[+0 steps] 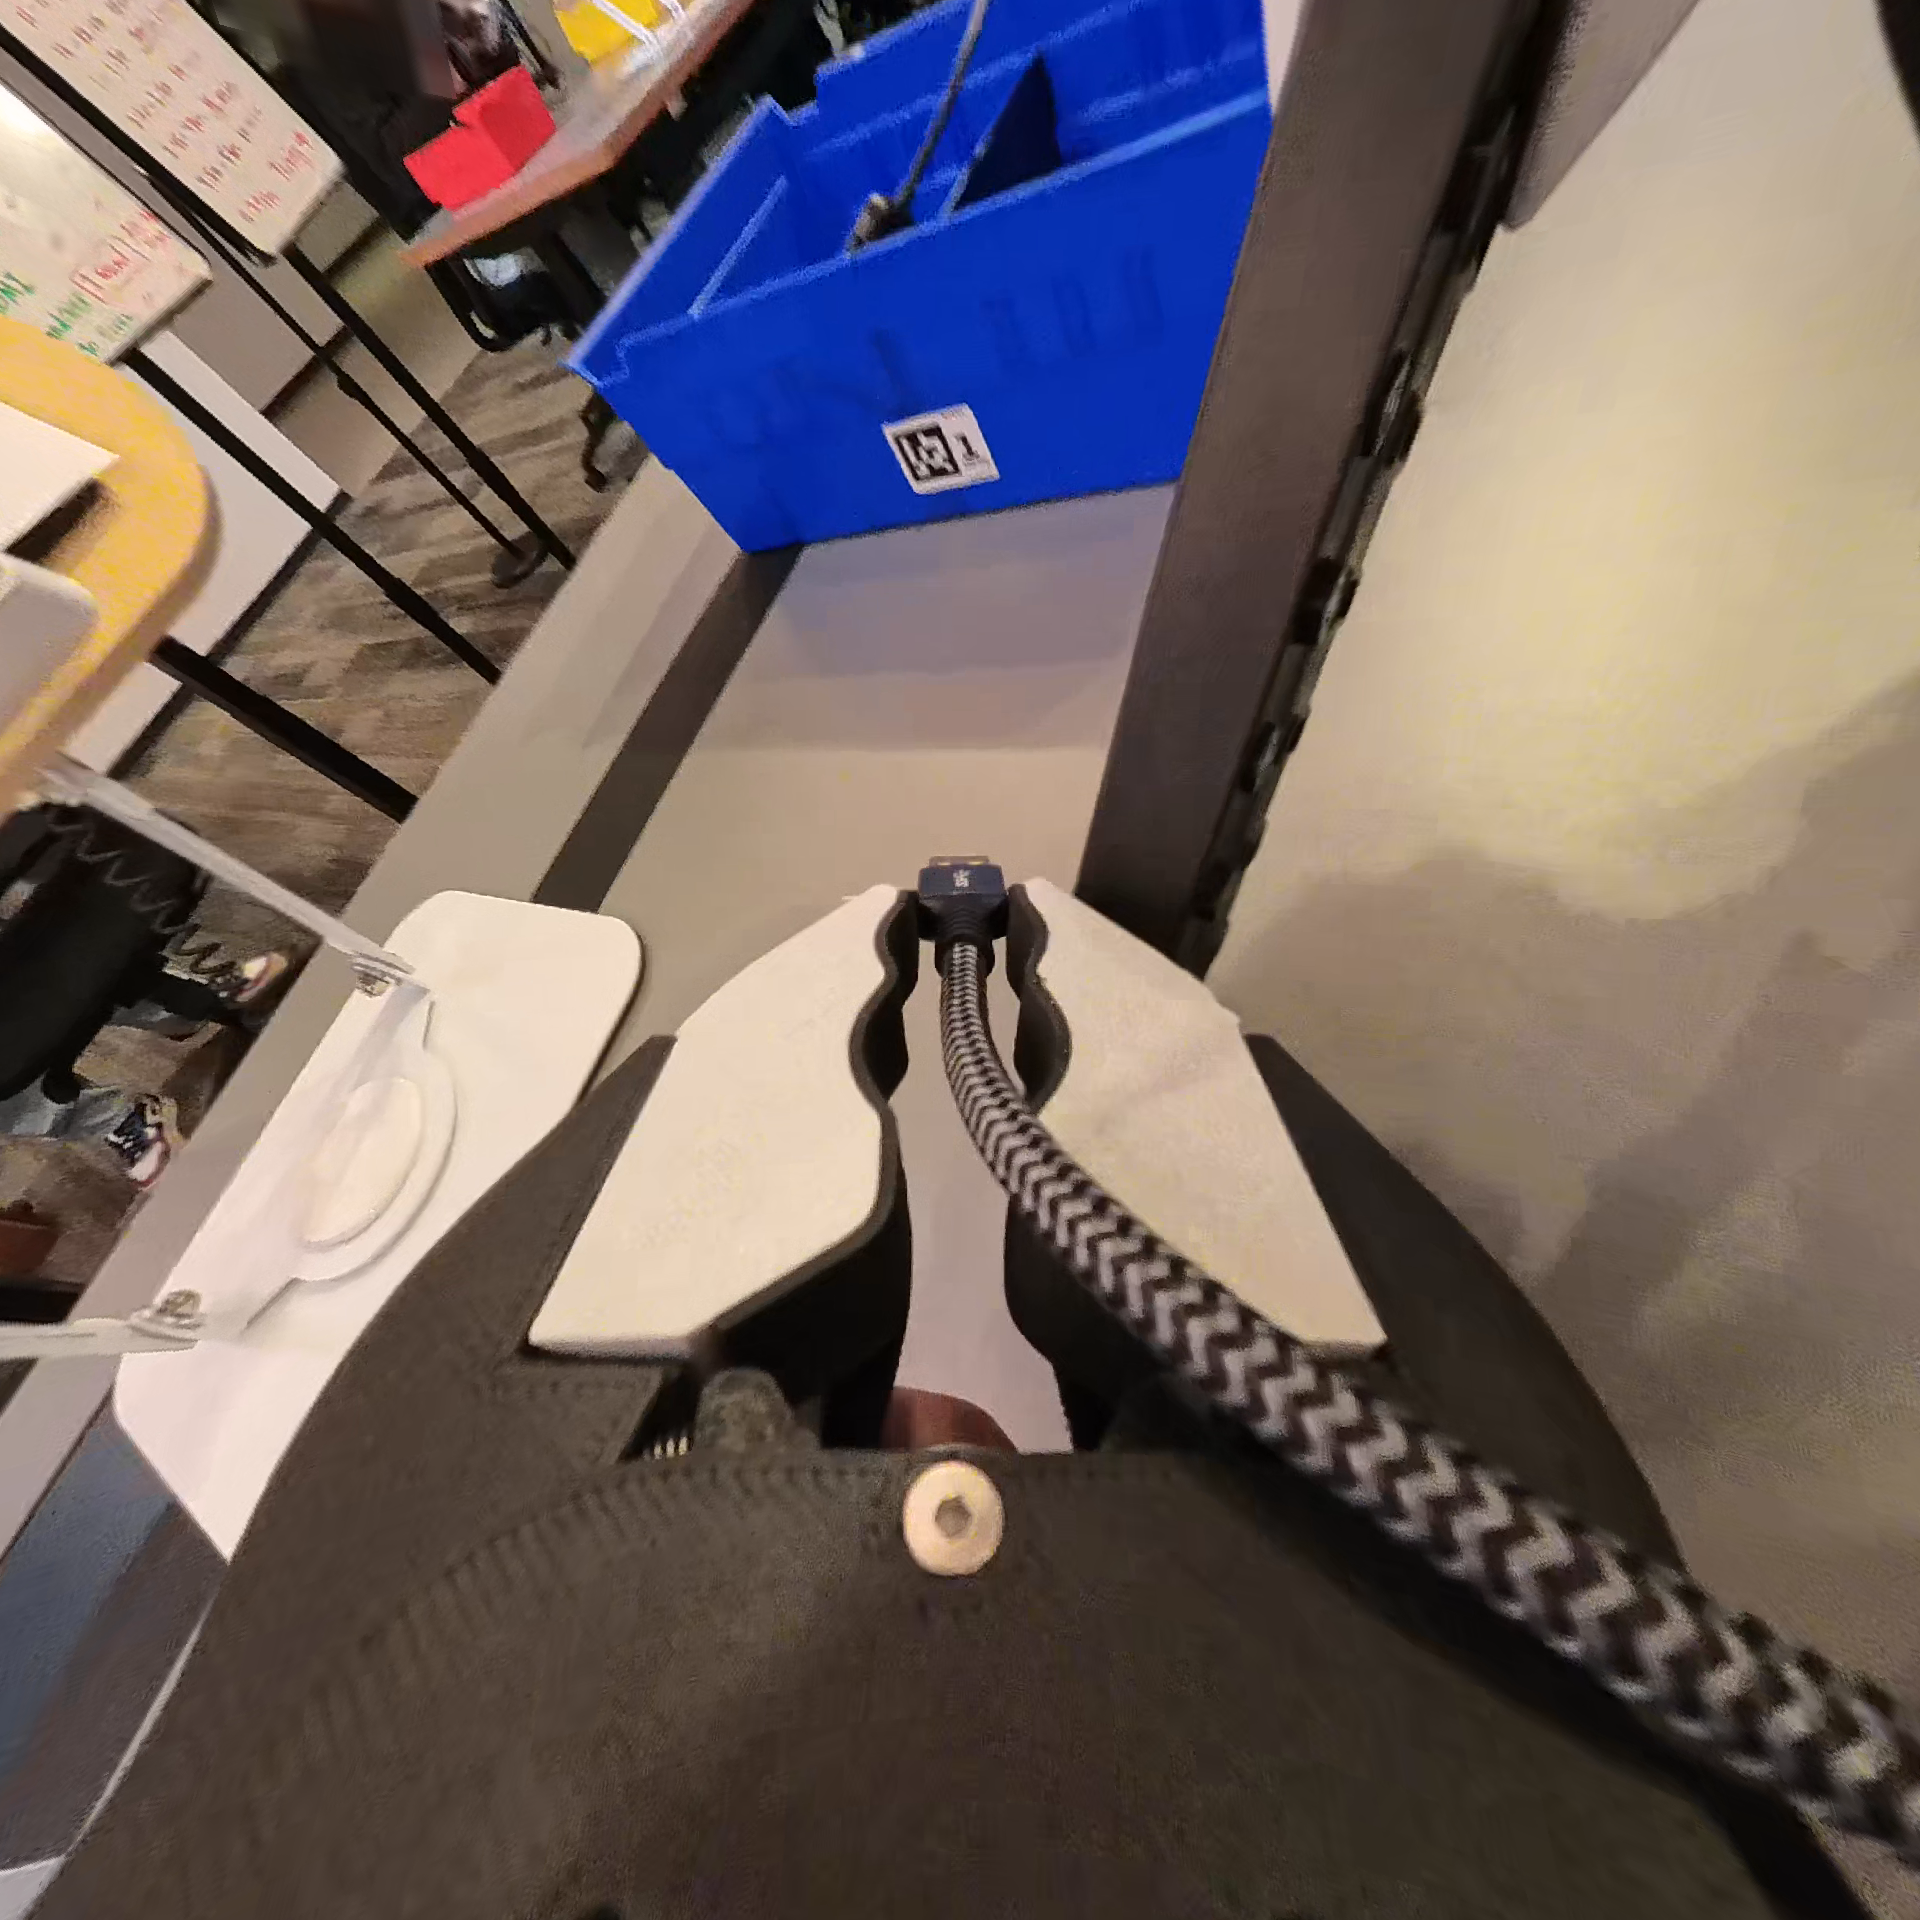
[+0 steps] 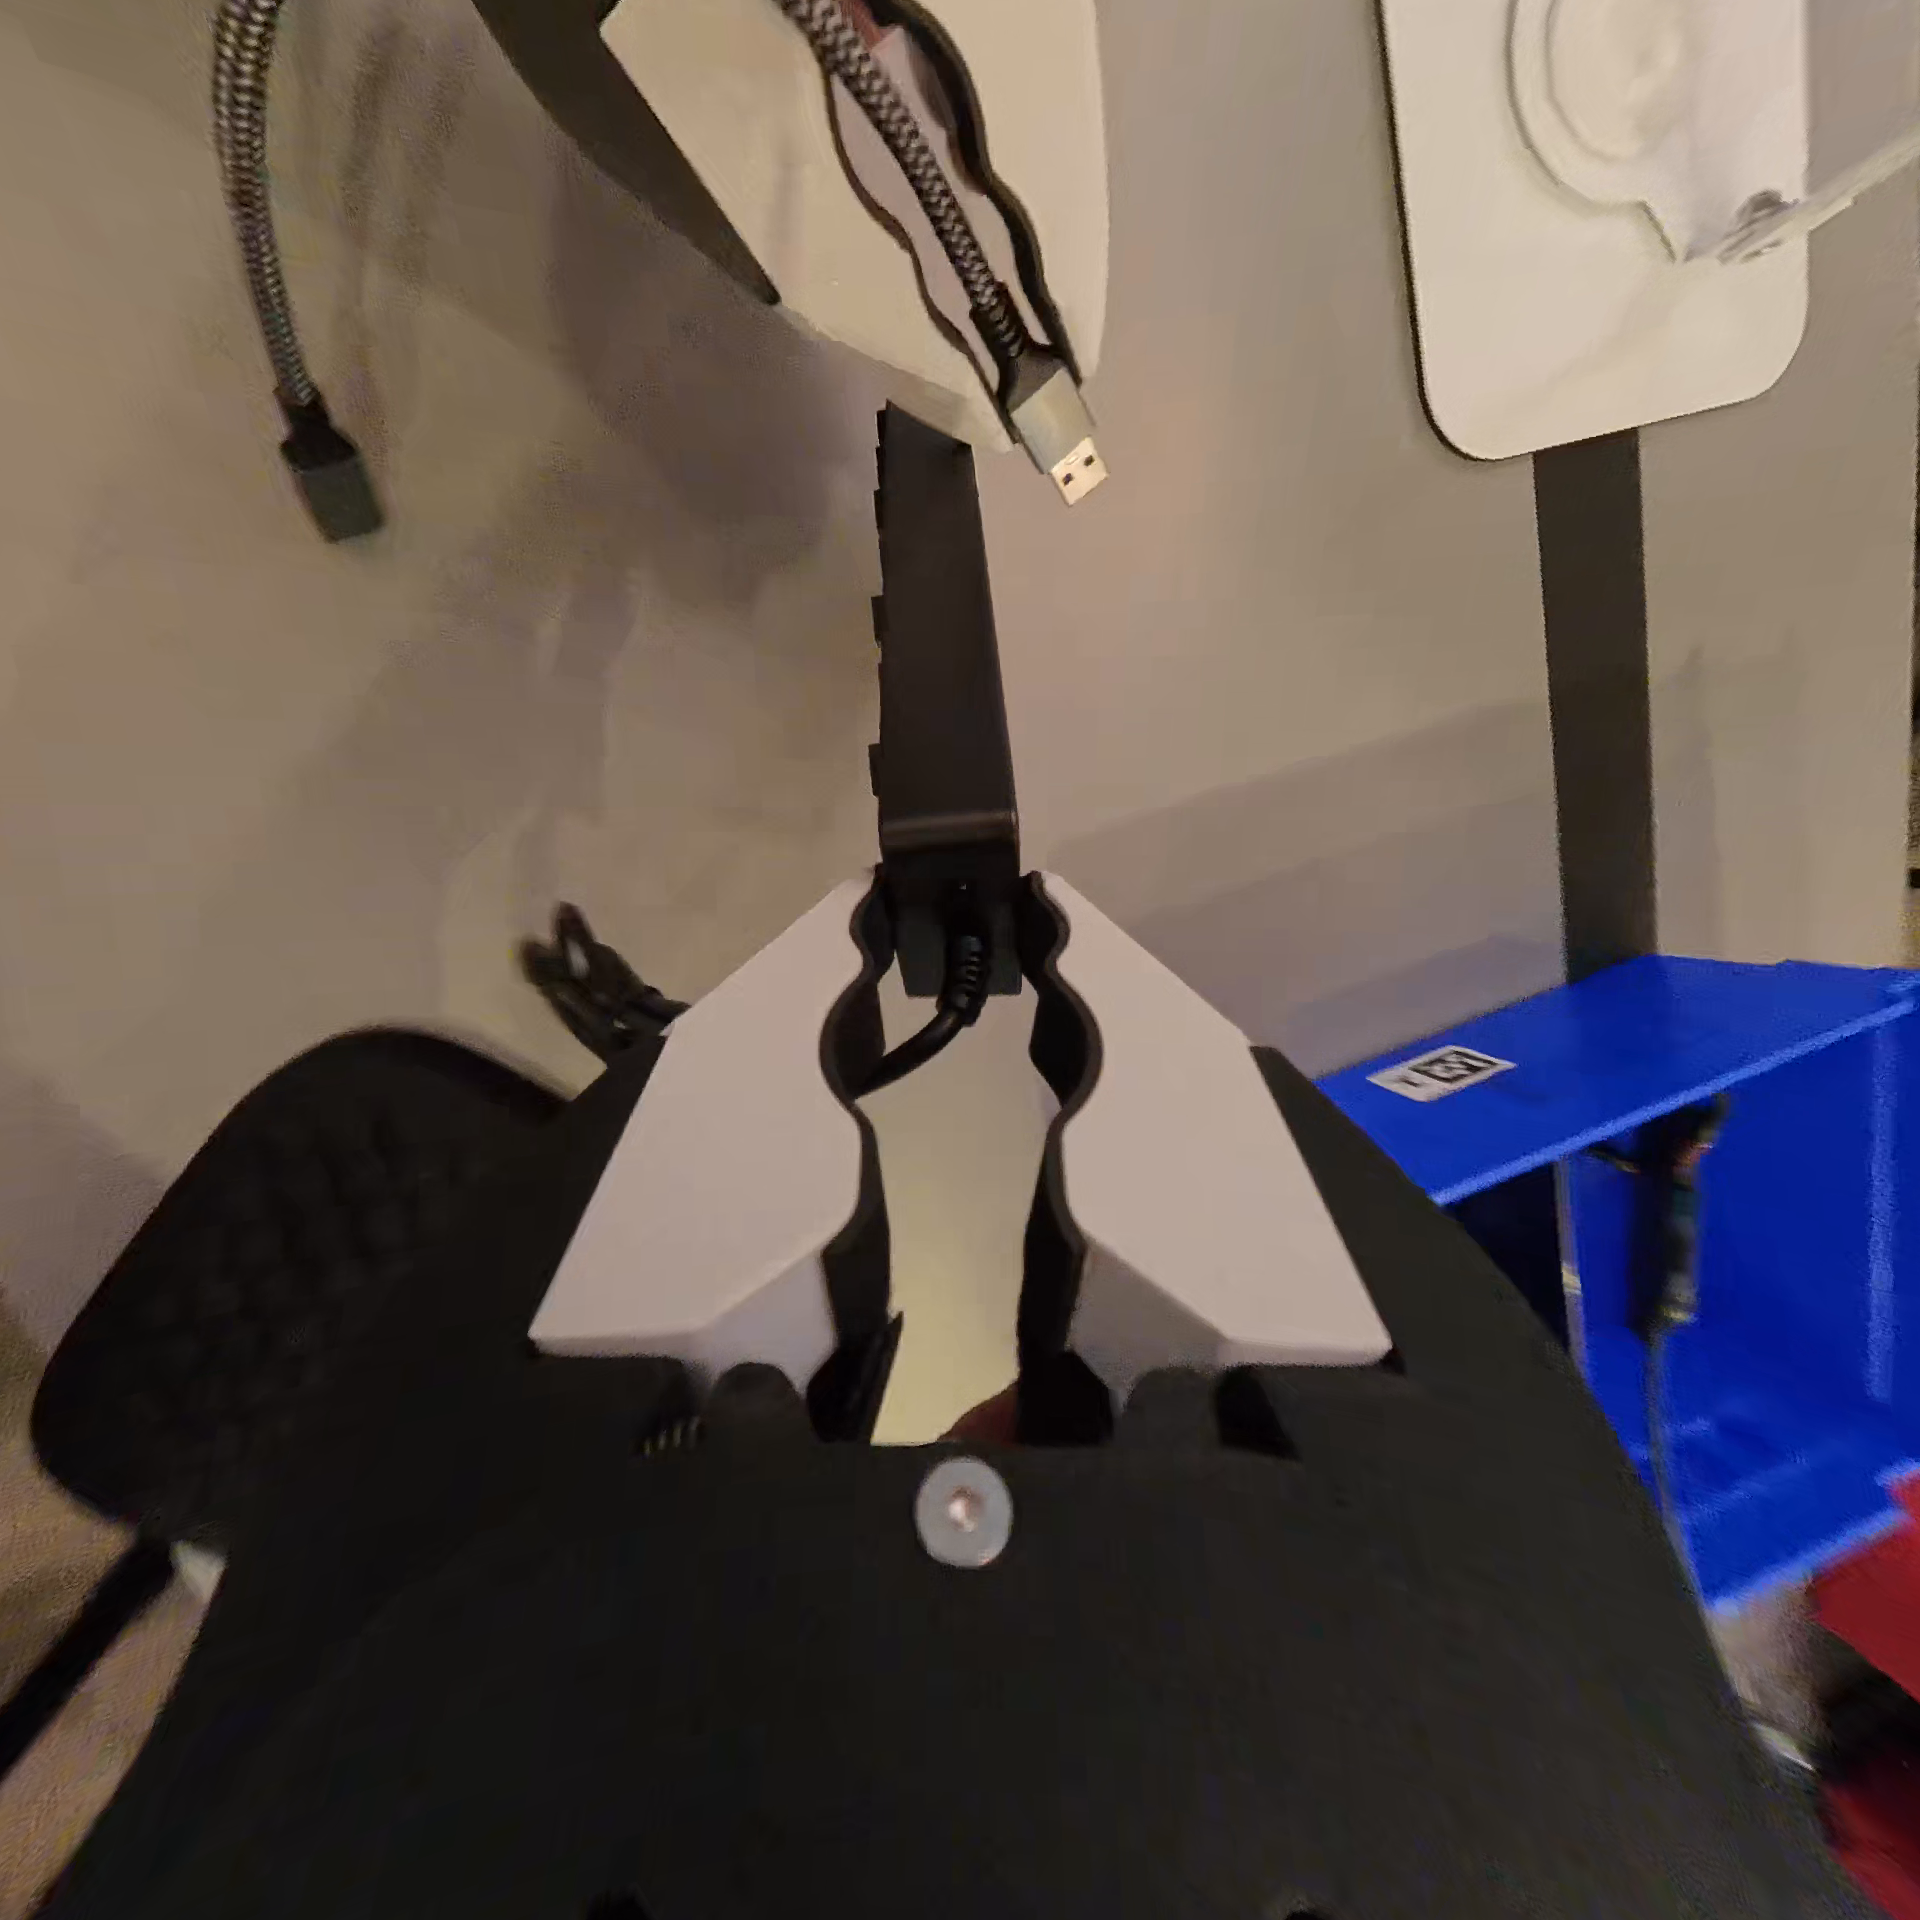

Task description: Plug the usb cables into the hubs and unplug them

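Note:
My left gripper (image 1: 961, 902) is shut on the dark USB plug (image 1: 961, 888) of a black-and-white braided cable (image 1: 1195, 1278), which trails back to the right. My right gripper (image 2: 951, 888) is shut on the near end of a long black hub (image 2: 940, 675), whose own thin black cord (image 2: 914, 1049) hangs between the fingers. The hub also shows in the left wrist view (image 1: 1247, 520), with its ports (image 1: 1340, 582) along one side. In the right wrist view the left gripper (image 2: 1023, 395) holds the plug (image 2: 1070, 462) just beside the hub's far end, apart from it.
The braided cable's other end (image 2: 332, 478) lies on the beige table (image 2: 312, 727). A blue bin (image 1: 914, 343) with a tag stands at the table's far end and also shows in the right wrist view (image 2: 1662, 1091). A white pad (image 1: 468, 1039) lies near the table's edge. The gap from one gripper's tips to the other's is roughly 11 centimetres.

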A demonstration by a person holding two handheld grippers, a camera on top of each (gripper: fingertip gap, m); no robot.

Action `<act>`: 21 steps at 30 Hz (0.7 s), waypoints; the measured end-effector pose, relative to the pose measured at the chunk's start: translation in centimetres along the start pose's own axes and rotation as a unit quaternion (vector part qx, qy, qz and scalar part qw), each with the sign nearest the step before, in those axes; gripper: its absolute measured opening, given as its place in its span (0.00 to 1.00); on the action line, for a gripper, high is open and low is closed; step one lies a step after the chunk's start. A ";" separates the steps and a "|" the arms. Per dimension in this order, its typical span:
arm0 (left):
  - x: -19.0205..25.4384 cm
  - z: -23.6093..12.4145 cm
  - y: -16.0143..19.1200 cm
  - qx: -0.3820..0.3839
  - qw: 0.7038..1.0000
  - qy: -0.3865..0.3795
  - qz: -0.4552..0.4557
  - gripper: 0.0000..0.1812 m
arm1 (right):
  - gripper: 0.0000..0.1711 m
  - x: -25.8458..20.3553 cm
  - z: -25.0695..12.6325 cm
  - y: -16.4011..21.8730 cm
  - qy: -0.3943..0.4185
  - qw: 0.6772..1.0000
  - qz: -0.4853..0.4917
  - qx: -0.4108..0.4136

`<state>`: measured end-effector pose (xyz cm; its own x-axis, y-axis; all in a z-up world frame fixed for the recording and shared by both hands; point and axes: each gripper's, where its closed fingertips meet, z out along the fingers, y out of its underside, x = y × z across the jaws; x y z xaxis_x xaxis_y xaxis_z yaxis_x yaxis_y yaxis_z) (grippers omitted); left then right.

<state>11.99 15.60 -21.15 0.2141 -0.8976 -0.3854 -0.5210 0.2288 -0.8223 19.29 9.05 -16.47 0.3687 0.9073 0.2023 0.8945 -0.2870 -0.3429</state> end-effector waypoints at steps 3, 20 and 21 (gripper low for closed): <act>-0.7 -0.7 -1.2 0.032 0.999 -0.013 -0.004 0.09 | 0.12 1.0 -1.3 -1.0 -0.023 0.995 -0.042 -0.087; -1.1 -3.0 -1.6 0.072 0.997 0.021 -0.008 0.09 | 0.12 2.8 0.8 -4.4 -0.083 0.945 -0.127 -0.291; -1.1 -2.9 -1.4 0.070 0.997 0.021 -0.011 0.09 | 0.12 2.8 0.9 -4.6 -0.082 0.944 -0.130 -0.290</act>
<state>10.08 15.21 -18.36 0.1888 -0.9170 -0.3513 -0.3948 0.2567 -0.8822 15.93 13.19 -15.14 0.1159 0.9921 0.0486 0.9550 -0.1248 0.2691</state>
